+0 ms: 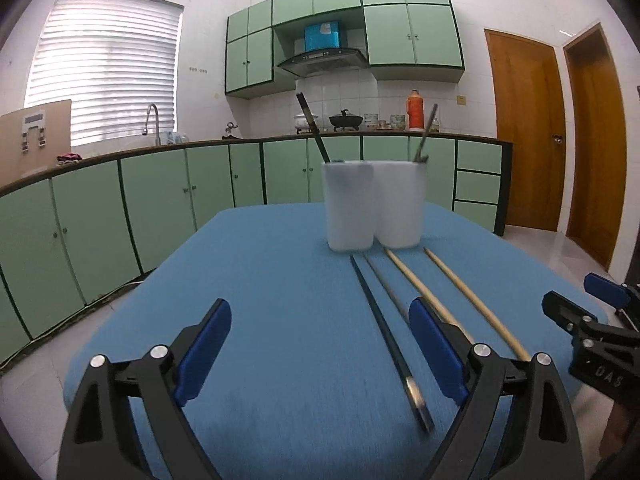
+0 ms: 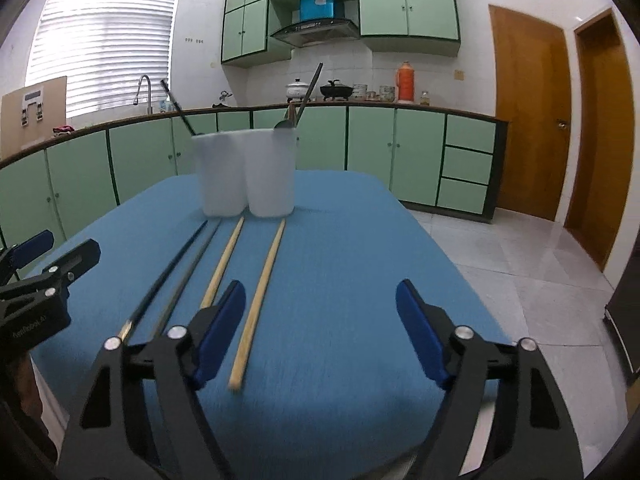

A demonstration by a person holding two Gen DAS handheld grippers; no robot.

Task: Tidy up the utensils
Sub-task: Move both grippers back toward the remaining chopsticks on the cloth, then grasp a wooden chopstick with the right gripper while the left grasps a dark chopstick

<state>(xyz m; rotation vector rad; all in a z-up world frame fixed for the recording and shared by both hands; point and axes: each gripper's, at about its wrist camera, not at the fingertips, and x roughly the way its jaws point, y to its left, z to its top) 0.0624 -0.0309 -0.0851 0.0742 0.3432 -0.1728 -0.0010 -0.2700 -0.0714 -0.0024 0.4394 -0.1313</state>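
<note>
Holding both my left gripper (image 1: 320, 354) and right gripper (image 2: 320, 332) open and empty, I aim at the four chopsticks (image 2: 262, 286) lying before the two white cups (image 2: 244, 174), ready for sorting.

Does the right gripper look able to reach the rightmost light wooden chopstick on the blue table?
Probably yes. The right gripper is open, and the rightmost light wooden chopstick lies bare on the blue table, its near end between the jaws with nothing over it.
</note>
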